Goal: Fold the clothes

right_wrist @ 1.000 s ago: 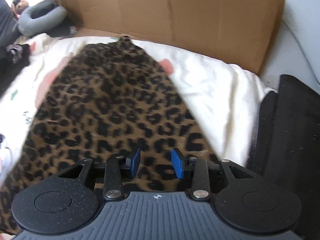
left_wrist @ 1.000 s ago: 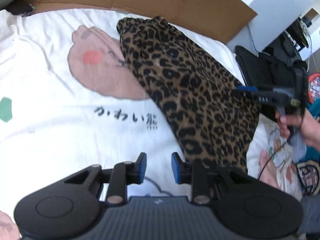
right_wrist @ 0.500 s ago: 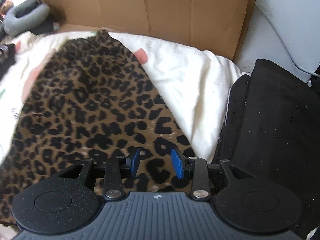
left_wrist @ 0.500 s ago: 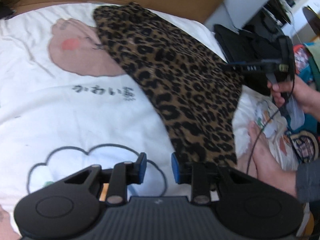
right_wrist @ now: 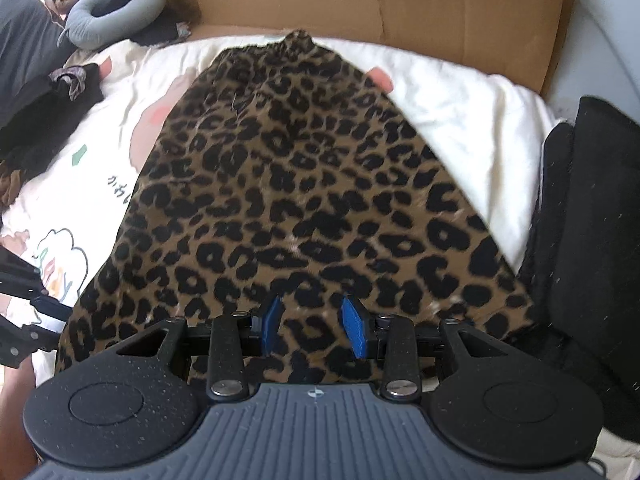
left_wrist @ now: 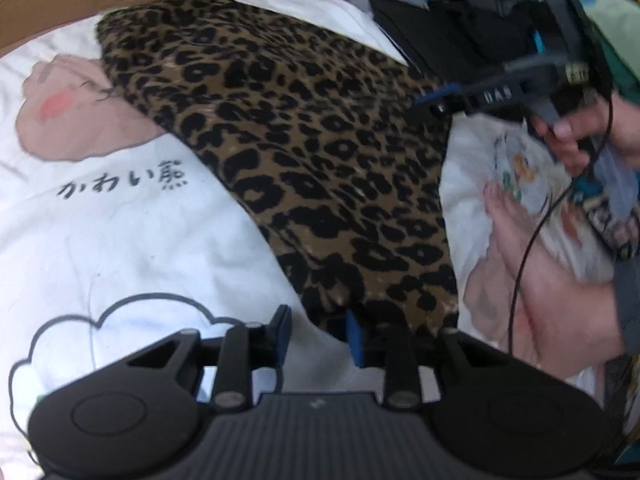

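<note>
While the leopard-print garment (right_wrist: 304, 200) lies spread in one long strip on the bed (right_wrist: 460, 132), I judge that the folding is only in an early part. The cloth looks already doubled lengthwise, narrow at the far end near the cardboard (right_wrist: 440, 4) along the far edge of the bed, and wide at the near edge where I stand. No cross fold is made yet, so I think the near end must be brought over to the far end, and then smoothed.

My left tongs (left_wrist: 318, 334) are at the near left corner of the garment. Their jaws are opening, and I see only the white bed cover with the cloud drawing between them; the cloth edge touches the right finger from outside. So they grasp nothing.

My right tongs (right_wrist: 314, 330) hover over the near hem, half parted, with leopard cloth visible under the gap. I see no pinch of fabric between the blue pads (right_wrist: 354, 330), so I take them as released.
</note>
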`<state>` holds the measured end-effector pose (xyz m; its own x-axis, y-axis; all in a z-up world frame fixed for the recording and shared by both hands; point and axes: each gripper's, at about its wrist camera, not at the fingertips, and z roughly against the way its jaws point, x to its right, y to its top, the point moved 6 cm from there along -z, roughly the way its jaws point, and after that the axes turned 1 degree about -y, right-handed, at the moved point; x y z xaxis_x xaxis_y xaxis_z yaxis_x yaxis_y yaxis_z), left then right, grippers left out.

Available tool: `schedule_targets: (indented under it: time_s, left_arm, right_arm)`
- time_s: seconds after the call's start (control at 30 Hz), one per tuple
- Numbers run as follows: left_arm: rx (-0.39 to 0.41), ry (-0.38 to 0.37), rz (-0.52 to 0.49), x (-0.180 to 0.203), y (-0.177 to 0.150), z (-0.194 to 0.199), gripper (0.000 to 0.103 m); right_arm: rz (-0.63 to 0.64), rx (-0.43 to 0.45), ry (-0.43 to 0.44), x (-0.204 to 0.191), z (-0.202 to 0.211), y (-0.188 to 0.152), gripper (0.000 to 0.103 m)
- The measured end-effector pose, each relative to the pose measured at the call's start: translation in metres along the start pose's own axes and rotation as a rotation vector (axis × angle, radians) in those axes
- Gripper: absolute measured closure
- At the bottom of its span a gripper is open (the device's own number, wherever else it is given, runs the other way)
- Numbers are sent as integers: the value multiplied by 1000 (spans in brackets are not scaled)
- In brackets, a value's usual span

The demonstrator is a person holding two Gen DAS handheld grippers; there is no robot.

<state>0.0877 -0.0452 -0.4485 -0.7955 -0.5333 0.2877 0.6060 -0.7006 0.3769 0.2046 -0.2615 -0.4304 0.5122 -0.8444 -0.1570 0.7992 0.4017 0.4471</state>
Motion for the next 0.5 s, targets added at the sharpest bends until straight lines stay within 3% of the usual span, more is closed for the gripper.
schedule_targets:
  time_s: [0.23, 0.3, 0.5]
  left_arm:
    - [35, 18, 5, 1, 7, -2, 71]
    - [48, 5, 13, 0, 6, 1, 92]
    - [70, -50, 139, -18, -4, 13, 98]
  right_arm:
    - [-7, -7, -15, 7, -9, -1, 62]
    - [-10, -14, -26, 11, -12, -3, 62]
    - [-11, -28, -45, 19, -16, -8, 61]
